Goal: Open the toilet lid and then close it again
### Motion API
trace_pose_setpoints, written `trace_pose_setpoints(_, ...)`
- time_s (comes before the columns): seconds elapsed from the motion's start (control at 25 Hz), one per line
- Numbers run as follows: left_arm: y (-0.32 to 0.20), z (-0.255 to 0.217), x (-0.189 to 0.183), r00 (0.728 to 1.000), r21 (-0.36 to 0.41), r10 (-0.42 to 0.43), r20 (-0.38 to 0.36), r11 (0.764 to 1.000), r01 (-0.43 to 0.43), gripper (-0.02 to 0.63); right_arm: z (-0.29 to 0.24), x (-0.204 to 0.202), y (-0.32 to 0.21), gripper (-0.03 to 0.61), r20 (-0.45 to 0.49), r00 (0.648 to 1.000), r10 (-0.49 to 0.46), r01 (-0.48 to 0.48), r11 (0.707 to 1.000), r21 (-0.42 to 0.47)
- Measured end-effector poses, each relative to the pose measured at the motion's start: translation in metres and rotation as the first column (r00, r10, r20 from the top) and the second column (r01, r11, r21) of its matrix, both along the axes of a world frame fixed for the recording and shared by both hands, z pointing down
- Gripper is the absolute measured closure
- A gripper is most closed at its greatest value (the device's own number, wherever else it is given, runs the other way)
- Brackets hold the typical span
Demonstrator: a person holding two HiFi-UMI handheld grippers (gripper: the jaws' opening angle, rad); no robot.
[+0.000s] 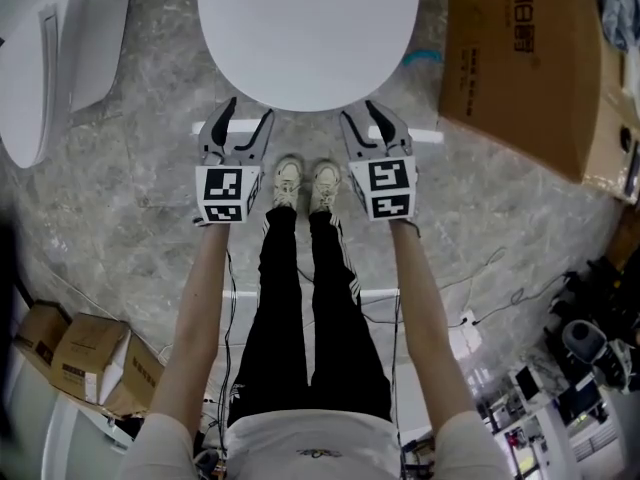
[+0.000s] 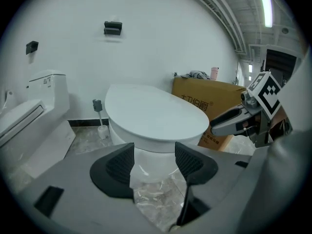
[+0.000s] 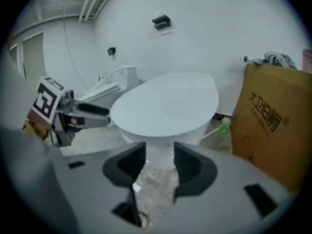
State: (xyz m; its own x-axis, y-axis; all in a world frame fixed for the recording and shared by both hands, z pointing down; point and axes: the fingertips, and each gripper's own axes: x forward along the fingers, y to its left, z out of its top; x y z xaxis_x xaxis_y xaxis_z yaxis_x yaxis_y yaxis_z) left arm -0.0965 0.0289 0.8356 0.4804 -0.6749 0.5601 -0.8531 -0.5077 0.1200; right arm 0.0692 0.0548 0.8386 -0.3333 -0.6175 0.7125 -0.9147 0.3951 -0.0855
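Just beyond the left gripper (image 1: 250, 111) and right gripper (image 1: 360, 111), both gaping and empty, the lid (image 1: 308, 28) lies down flat, long axis running away, front rim equally near both.

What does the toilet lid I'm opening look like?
On the grey marbled floor stand two toilets. The lid is the closed white oval just beyond the person's shoes, next to the brown cardboard box; the other toilet, off to the left, shows a tank.

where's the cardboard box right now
In the head view the cardboard box sits at the upper right, just to the right of the closed toilet lid.
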Motion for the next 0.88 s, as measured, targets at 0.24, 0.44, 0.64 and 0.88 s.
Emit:
trace_pose_setpoints(0.24,-0.003,0.01,0.01,0.999,-0.015,0.046,0.01,0.999,-0.046,0.337,0.003,0.001,-0.008,0.4,-0.002,1.0,0.002,-0.002,1.0,0.012)
trace_pose_setpoints(0.44,-0.005,0.006,0.016,0.996,0.015,0.082,0.024,0.996,-0.082,0.337,0.004,-0.001,-0.012,0.402,0.014,1.0,-0.013,0.013,1.0,0.017)
trace_pose_setpoints(0.64,-0.007,0.004,0.016,0.997,0.029,0.079,0.026,0.996,-0.08,0.337,0.003,-0.002,-0.013,0.402,-0.013,1.0,-0.019,0.019,1.0,0.011)
trace_pose_setpoints(0.88,-0.008,-0.005,0.014,0.996,0.045,0.091,0.022,0.995,-0.092,0.337,-0.006,-0.003,-0.014,0.402,-0.008,1.0,-0.014,0.014,1.0,0.021)
